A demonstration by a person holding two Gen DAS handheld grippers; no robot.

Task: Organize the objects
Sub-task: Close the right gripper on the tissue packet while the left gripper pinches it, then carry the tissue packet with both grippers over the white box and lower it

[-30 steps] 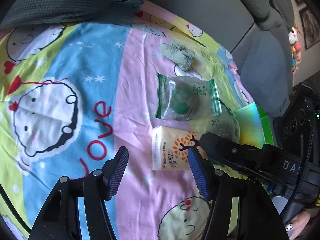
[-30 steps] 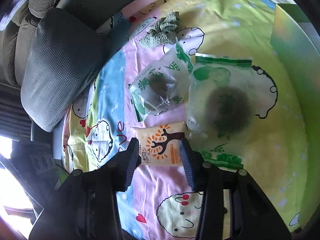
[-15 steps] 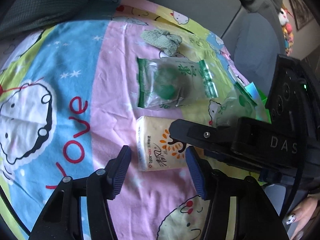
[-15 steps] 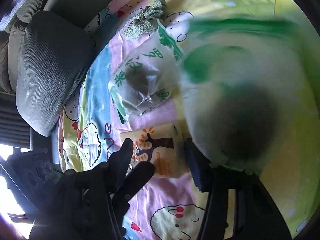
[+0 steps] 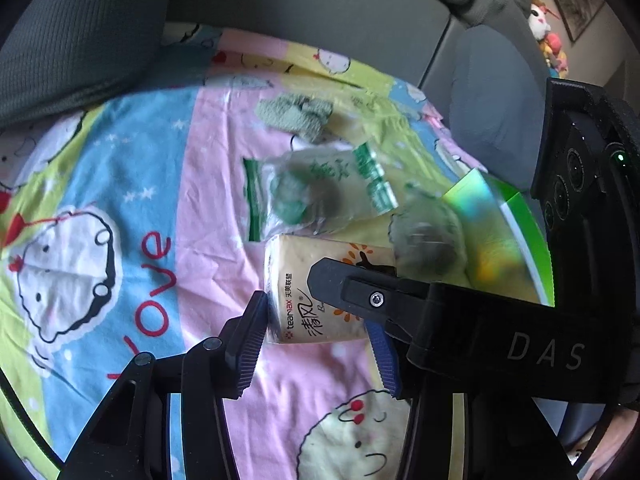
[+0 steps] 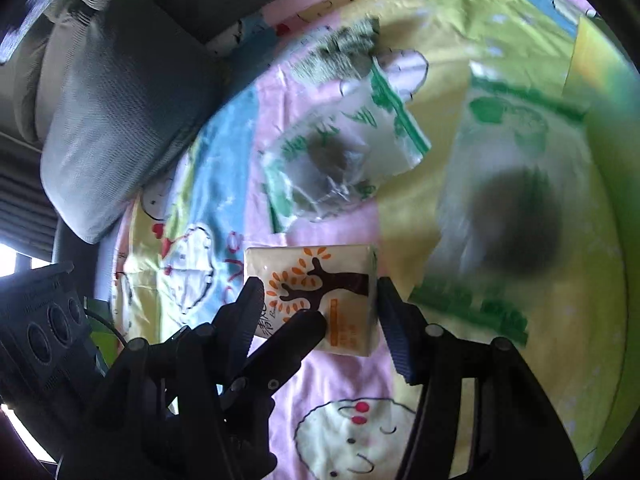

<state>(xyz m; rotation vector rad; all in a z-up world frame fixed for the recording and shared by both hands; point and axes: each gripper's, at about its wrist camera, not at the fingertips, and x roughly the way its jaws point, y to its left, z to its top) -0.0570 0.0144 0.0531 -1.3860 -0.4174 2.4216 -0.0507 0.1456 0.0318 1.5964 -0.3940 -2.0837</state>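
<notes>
A cream tissue pack (image 5: pixel 304 280) with an orange tree print lies on the cartoon sheet; it also shows in the right wrist view (image 6: pixel 316 280). My left gripper (image 5: pixel 316 340) is open, its fingers on either side of the pack's near end. My right gripper (image 6: pixel 320 320) is open too and straddles the same pack from the other side. Two clear green-printed bags lie beyond: one (image 5: pixel 316 196) behind the pack, also in the right wrist view (image 6: pixel 344 160), and a blurred one (image 6: pixel 508 200) to the right, which also shows in the left wrist view (image 5: pixel 428 236).
A grey-green cloth (image 5: pixel 298 114) lies at the far side of the sheet. A green box (image 5: pixel 500 232) stands at the right. A grey cushion (image 6: pixel 108 120) and sofa back border the sheet (image 5: pixel 140 184).
Both grippers have closed in on the tissue pack, which now sits between their fingers. The right-hand bag was moving and blurred half a second ago and lies lower now.
</notes>
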